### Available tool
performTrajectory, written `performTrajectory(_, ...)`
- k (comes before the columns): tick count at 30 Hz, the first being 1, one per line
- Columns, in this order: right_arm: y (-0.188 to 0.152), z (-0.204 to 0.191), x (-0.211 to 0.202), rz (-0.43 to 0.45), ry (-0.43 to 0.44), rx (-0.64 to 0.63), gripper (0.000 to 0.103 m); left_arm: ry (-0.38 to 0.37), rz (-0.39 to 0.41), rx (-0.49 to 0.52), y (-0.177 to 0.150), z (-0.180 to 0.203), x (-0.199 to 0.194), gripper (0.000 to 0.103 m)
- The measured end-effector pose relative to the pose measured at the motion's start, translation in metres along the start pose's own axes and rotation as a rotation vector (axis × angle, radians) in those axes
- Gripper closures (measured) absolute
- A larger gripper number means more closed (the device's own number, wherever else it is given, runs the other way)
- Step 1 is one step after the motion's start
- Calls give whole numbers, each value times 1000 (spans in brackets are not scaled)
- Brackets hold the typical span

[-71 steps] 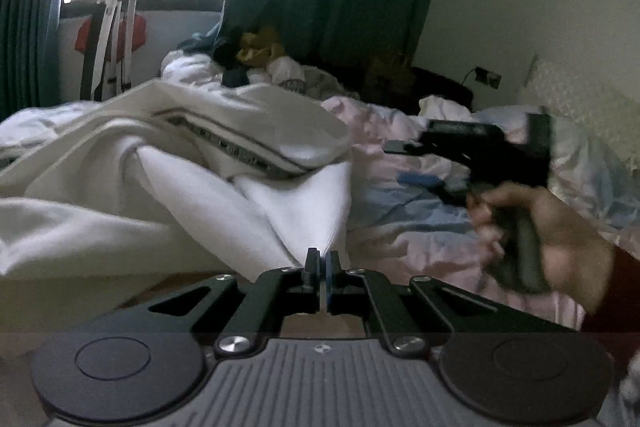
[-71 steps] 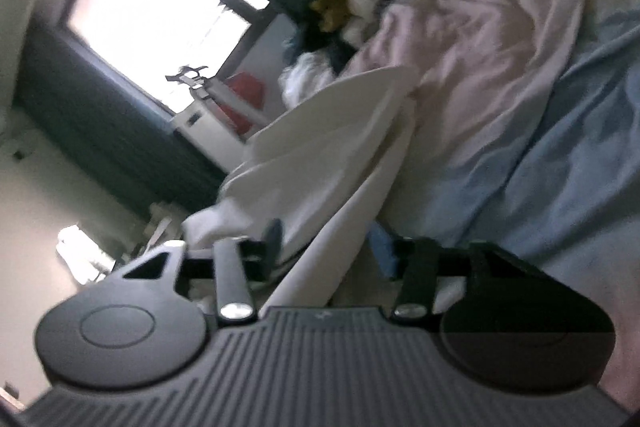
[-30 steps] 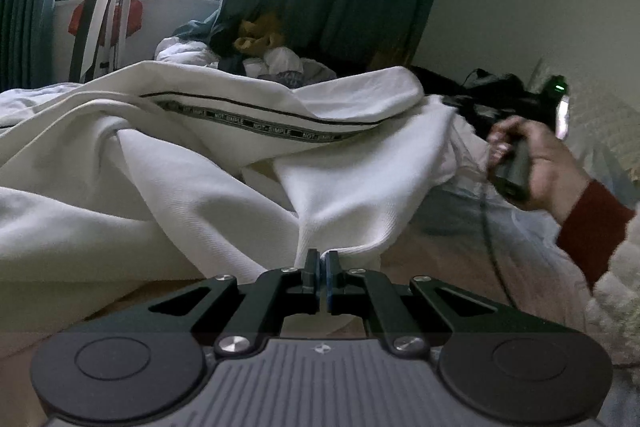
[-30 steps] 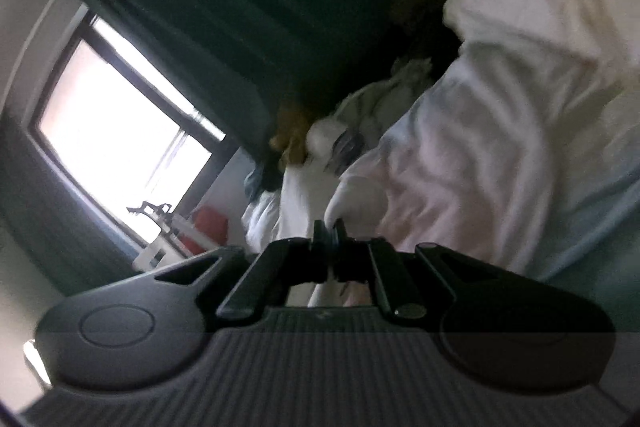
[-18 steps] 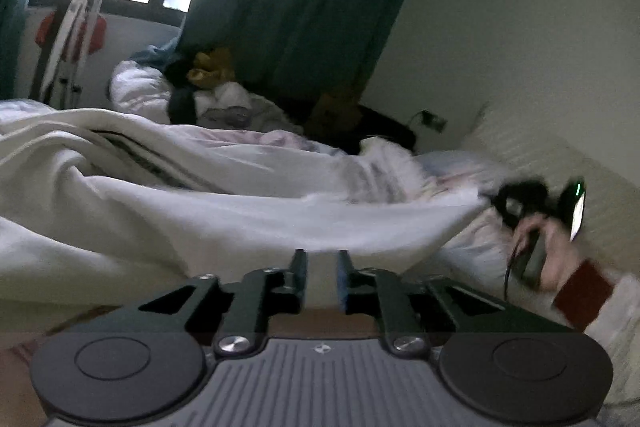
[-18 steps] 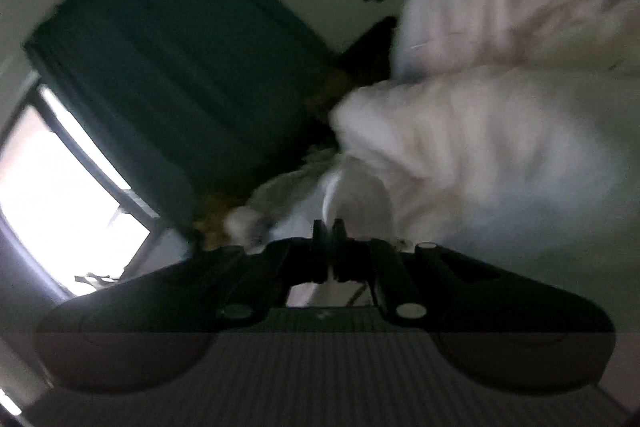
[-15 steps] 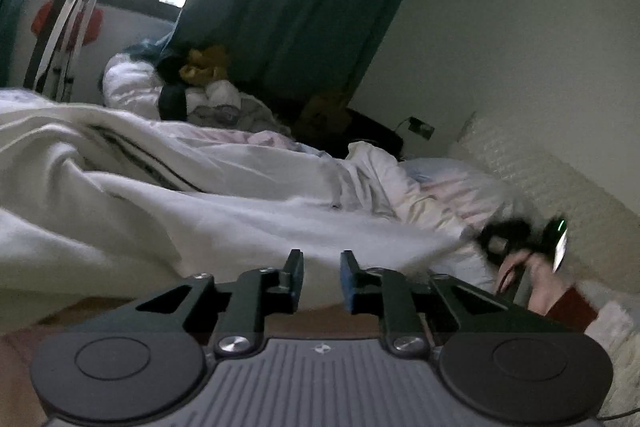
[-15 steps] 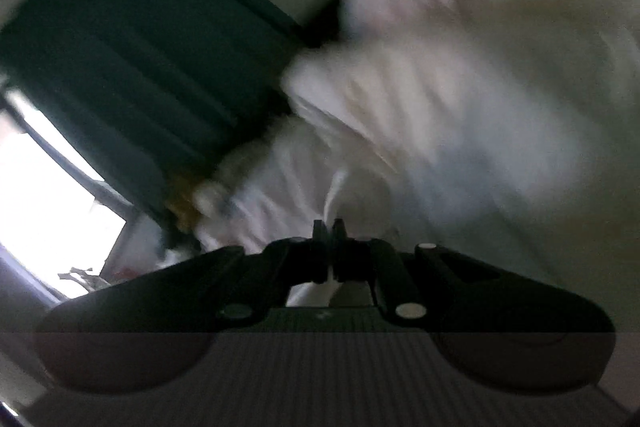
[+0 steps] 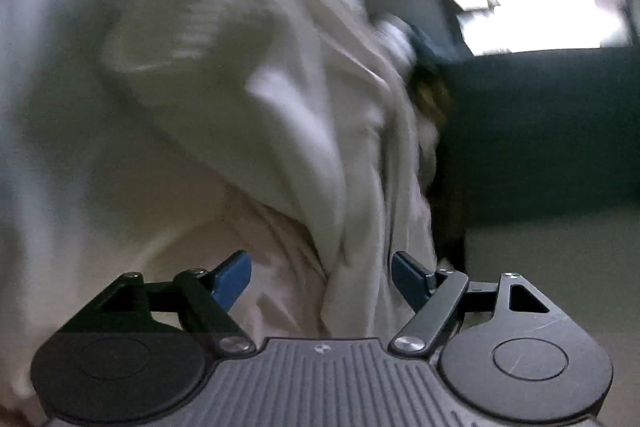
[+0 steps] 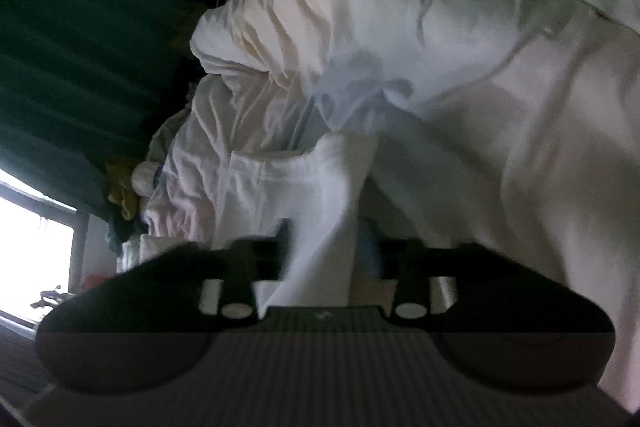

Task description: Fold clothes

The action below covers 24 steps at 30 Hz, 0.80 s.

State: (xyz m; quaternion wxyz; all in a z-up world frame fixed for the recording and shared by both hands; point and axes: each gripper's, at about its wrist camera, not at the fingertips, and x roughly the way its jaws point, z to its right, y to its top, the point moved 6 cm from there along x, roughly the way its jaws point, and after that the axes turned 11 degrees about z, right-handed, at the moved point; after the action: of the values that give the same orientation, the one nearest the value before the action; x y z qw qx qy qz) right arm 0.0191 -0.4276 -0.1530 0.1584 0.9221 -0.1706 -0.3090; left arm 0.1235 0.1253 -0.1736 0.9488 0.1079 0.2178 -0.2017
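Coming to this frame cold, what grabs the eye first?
A white garment fills the left wrist view, a fold of it lying loose in the open left gripper. In the right wrist view, a white cloth strip runs into the open right gripper, with dark green curtains at left.

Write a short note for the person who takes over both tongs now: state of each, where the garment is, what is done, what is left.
Left tongs: jaws have just been opening, now wide; a fold of the white garment hangs between the pads, not pressed.
Right tongs: also just opened; a white garment corner lies between them, released.
The garment lies loose on the rumpled bedding.
No tidy fold is visible yet; folding remains, view blurred.
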Motion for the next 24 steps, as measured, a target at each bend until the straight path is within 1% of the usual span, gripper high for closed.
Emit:
performTrajectory(1,-3,1,-5,-3,5,14,29,11,16,-36,5,-6,2,25)
performTrajectory(2,-8,4,-8,-15,2,31,27,24,33,-59,9,-11,3,24)
performTrajectory(6,-20,19,-18,-21,-26,131,27,58,69,-93,20,-15,14,24)
performTrajectory(8,-27,19,-15,-30,-22,162,27,86,94,-92,26,-15,21,24)
performTrajectory(10,-31,17,-8,-28,-14,164,27,116,133,-113,38,-21,24,25)
performTrajectory(13,-37,13,4,-20,-3,165,28,158,188,-156,51,-31,32,31)
performTrajectory(15,-40,12,14,-16,-4,167,28,152,231,-186,62,-32,33,32)
performTrajectory(16,-41,12,19,-12,-4,173,31,143,250,-201,68,-32,34,33)
performTrajectory(17,-41,10,24,-6,0,173,37,131,256,-221,74,-31,34,38)
performTrajectory(18,-41,8,29,0,5,171,41,116,257,-236,79,-30,35,41)
performTrajectory(19,-39,6,32,8,7,150,45,106,260,-236,83,-27,35,49)
performTrajectory(20,-37,3,35,16,9,129,59,98,266,-230,86,-23,35,57)
performTrajectory(21,-34,0,38,24,11,108,71,88,272,-223,88,-19,34,60)
performTrajectory(22,-32,-3,41,32,13,87,77,79,278,-216,91,-15,34,68)
performTrajectory(23,-30,-5,44,40,16,68,87,68,287,-201,93,-10,33,72)
performTrajectory(24,-28,-6,46,47,23,64,89,63,299,-171,95,-2,28,74)
